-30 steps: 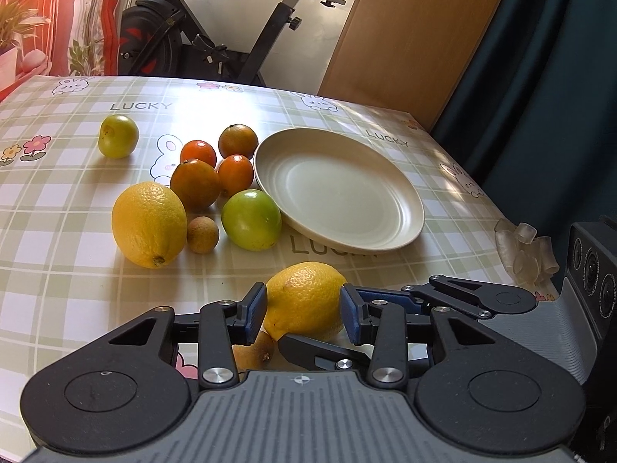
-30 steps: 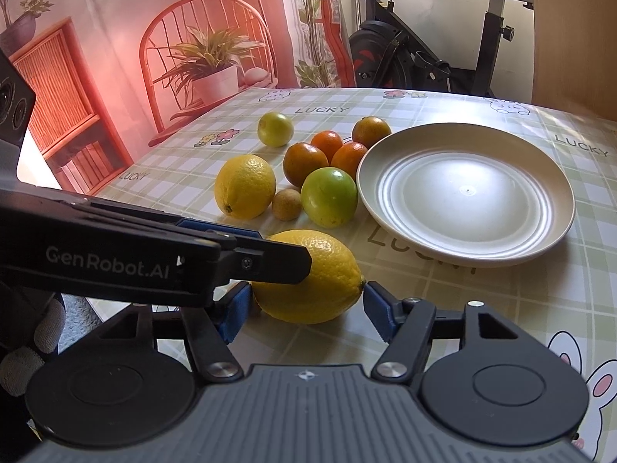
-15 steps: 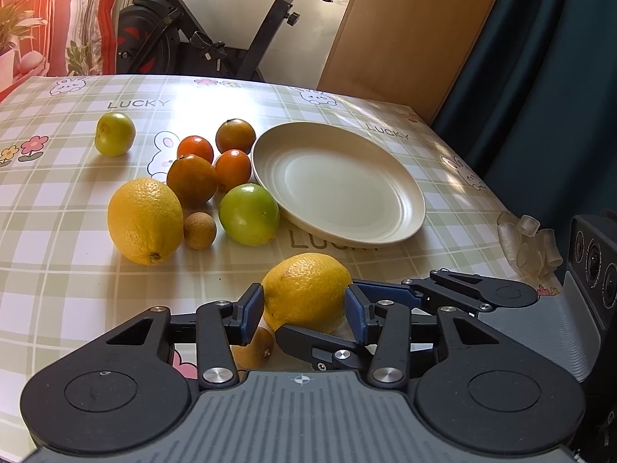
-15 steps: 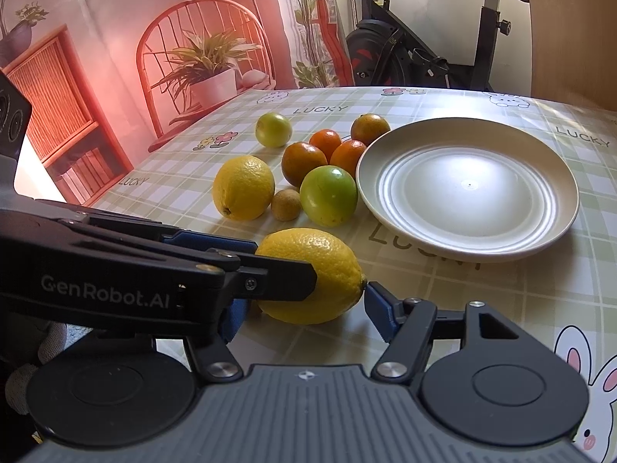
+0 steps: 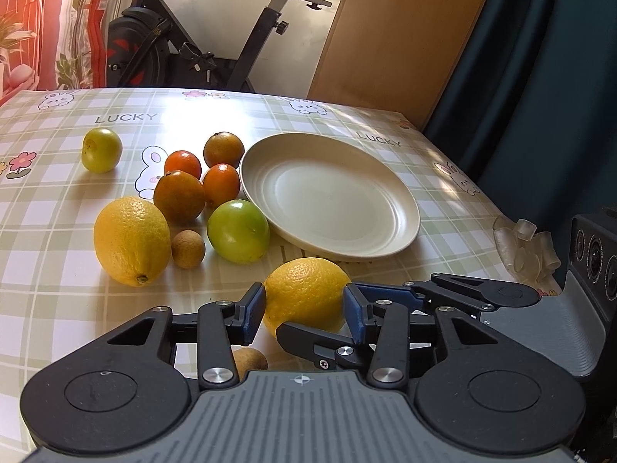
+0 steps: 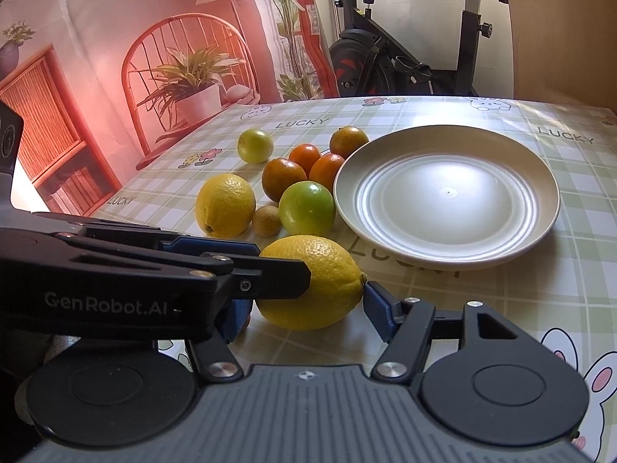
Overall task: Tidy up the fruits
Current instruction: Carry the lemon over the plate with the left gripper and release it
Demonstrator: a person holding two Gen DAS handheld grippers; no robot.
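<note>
we had both grippers at the same lemon [image 5: 306, 293], which lay on the checked tablecloth [image 5: 50, 231] just in front of the empty cream plate [image 5: 401, 208]. our left gripper [image 5: 304, 305] had its blue pads either side of the fruit; its jaws had just been opening, and the pads stood right against the peel on both sides, so close that we could not tell whether they pressed it or merely touched. our right gripper [image 6: 304, 312] came at the lemon from the other side, jaws apart: its right pad [image 6: 376, 306] sat just off the pointed tip of the lemon, while its left pad was mostly hidden behind the left gripper's arm, which crossed the right wrist view.

the rest of the fruit lay in a loose cluster left of the plate (none of it on the plate): a second lemon [image 5: 131, 241], a small brown fruit [image 5: 187, 249] beside it, a green fruit [image 5: 238, 230] touching the plate's rim, four small oranges [image 5: 179, 195] bunched behind, and a yellow-green fruit [image 5: 101, 149] well apart at the far left. another small brown fruit [image 5: 250, 360] showed under the left gripper. an exercise bike [image 5: 185, 38] stood beyond the table.
</note>
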